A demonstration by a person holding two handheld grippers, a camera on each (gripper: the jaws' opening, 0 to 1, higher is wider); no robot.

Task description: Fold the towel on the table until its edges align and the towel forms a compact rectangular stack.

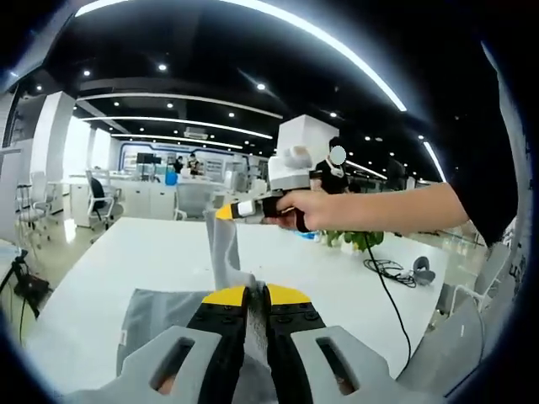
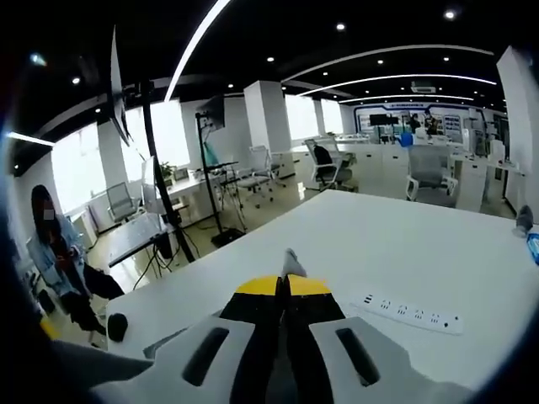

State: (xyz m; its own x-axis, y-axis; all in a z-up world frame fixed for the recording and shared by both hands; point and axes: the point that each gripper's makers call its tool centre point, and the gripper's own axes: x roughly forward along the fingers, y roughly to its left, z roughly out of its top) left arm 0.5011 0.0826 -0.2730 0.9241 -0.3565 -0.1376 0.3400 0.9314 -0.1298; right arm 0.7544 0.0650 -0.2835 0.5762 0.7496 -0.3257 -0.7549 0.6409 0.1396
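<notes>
A grey towel [image 1: 227, 252] is lifted off the white table [image 1: 152, 252], stretched between both grippers, with its lower part draped on the table. My left gripper [image 1: 256, 295], yellow-tipped, is shut on one towel corner at the bottom of the left gripper view. The right gripper [image 1: 229, 210], held by a person's hand [image 1: 316, 209], is shut on the far corner higher up. In the right gripper view my right gripper [image 2: 284, 282] pinches a small tuft of grey towel [image 2: 291, 263] above the table [image 2: 404, 252].
A black cable [image 1: 387, 278] and a small grey device [image 1: 424, 271] lie on the table's right side. A white power strip [image 2: 410, 313] lies on the table in the right gripper view. Office chairs, desks and people stand beyond the table.
</notes>
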